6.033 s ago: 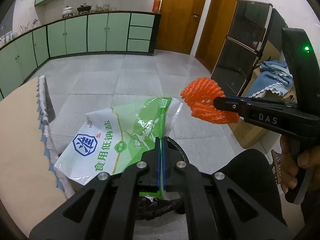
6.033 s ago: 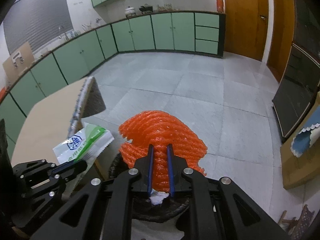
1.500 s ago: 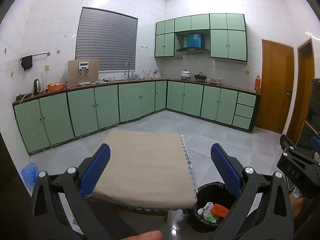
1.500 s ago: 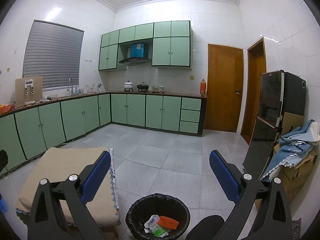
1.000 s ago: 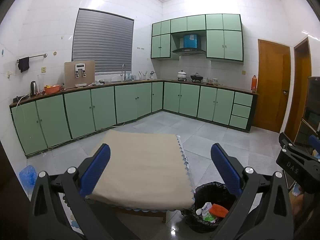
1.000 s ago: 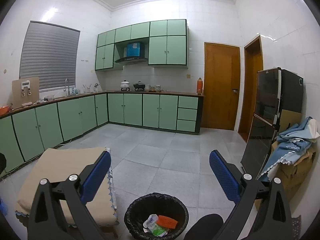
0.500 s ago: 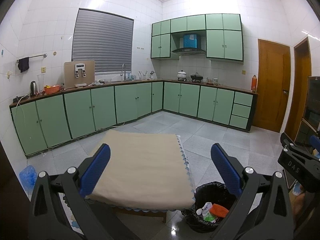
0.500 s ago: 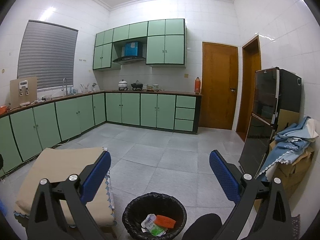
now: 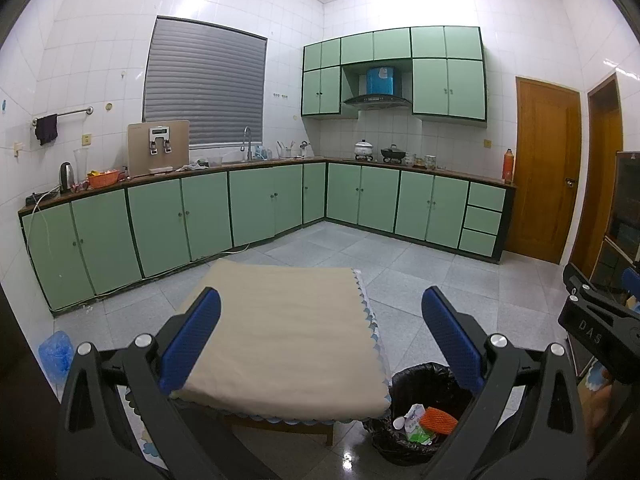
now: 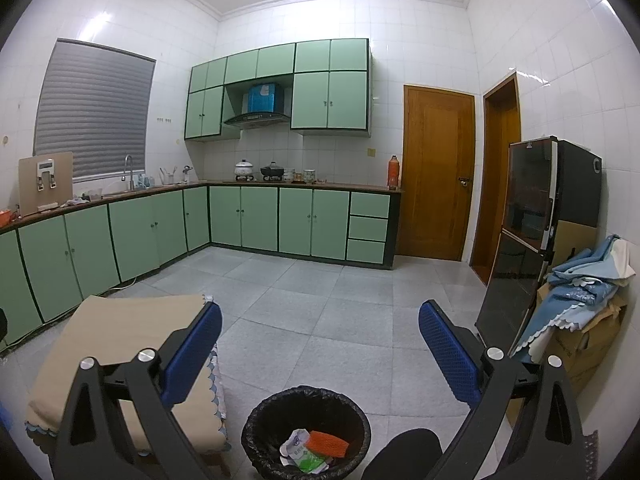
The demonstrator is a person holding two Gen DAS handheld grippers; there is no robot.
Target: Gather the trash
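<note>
A black-lined trash bin stands on the floor beside a low table. Inside it lie an orange foam net and a green-and-white salt bag. The same bin shows in the left wrist view at lower right, with the orange net and the bag in it. My left gripper is open and empty, raised above the table. My right gripper is open and empty, raised above the bin. The right gripper's body shows at the right edge of the left wrist view.
The low table carries a beige cloth with a scalloped edge. Green cabinets line the back and left walls. A black fridge and a cardboard box with blue cloths stand at right. A blue bag lies on the floor at left.
Six seconds ago each gripper was shut on trash over the bin: left on the salt bag, right on the orange net. Both pieces now lie in the bin. Over the last second almost nothing moved.
</note>
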